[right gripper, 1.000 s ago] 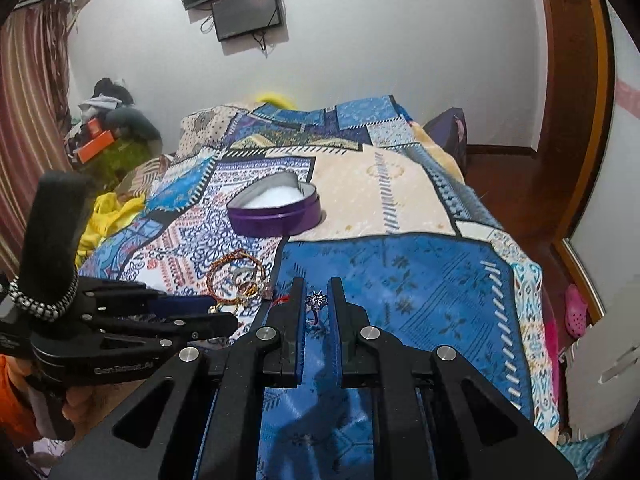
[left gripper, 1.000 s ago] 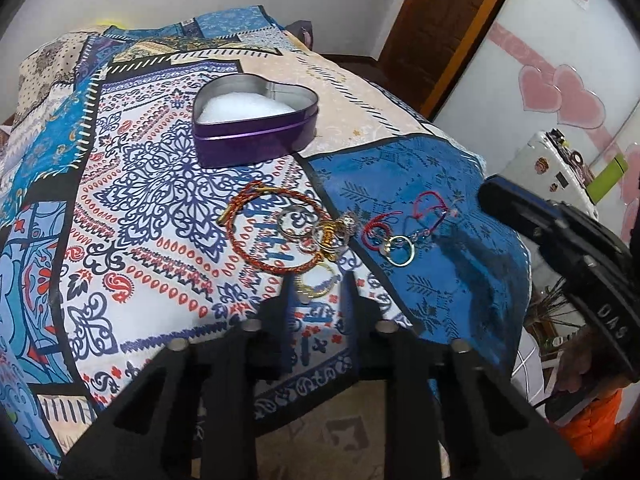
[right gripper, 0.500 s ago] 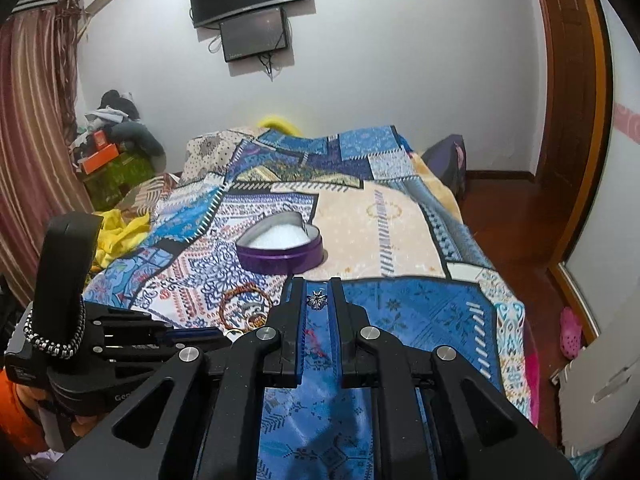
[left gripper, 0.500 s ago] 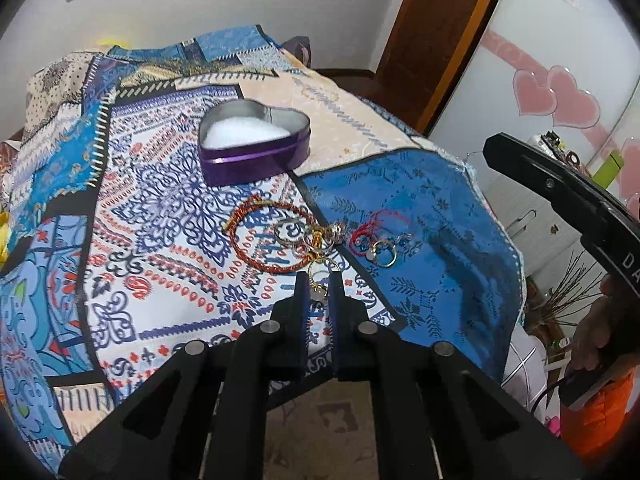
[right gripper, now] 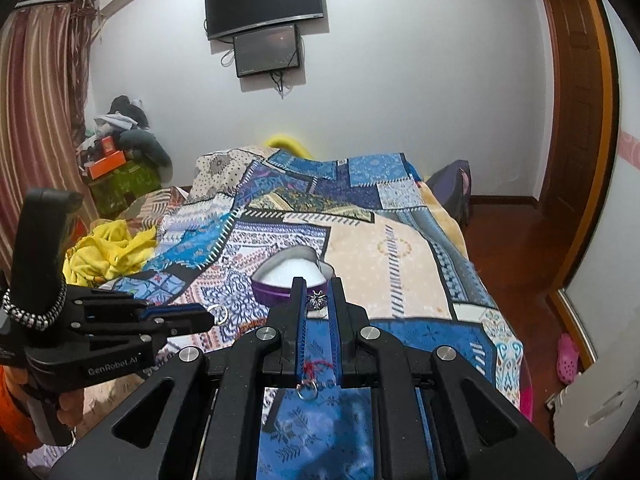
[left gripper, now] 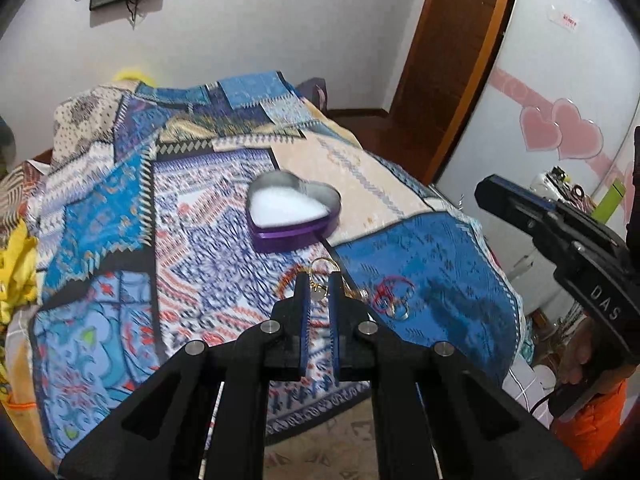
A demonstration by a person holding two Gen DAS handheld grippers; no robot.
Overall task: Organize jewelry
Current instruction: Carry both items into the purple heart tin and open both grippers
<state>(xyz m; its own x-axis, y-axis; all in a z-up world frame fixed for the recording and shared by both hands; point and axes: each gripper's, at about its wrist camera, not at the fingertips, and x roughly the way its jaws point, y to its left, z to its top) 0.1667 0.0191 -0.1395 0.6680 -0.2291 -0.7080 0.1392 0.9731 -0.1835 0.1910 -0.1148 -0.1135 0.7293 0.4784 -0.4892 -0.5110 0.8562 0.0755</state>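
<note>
Both of your grippers are loaded and lifted off the bed, and the heart-shaped tin (left gripper: 294, 216) looks to hold only its white lining, so you are early in the sorting. Your left gripper (left gripper: 319, 284) has its jaws drawn nearly together on a gold hoop earring (left gripper: 320, 266), whose loop pokes up past the tips. From the right wrist view that same piece shows as a small ring (right gripper: 219, 313) at the end of the left tool. Your right gripper (right gripper: 318, 292) is pinched almost closed on a small silver star-shaped charm (right gripper: 318, 300), with a red cord (right gripper: 318, 366) and a metal ring (right gripper: 307, 391) hanging lower down between the fingers. The tin (right gripper: 290, 280) sits on the patchwork bedspread (right gripper: 400, 256) just ahead of the right tips, so a drop there looks close

Left to do, as I judge it: both held pieces go in, then the red thread with rings (left gripper: 390, 300) lying on the blue patch, and the beaded bangle (left gripper: 286, 284) half hidden behind your left fingers

Hard to read: the left view is motion-blurred, so I cannot count the pieces remaining on the bedspread (left gripper: 200, 216) below the left tool. Whether the cord and ring belong to the charm, I cannot tell. The tin's floor is partly blocked by your right fingers
</note>
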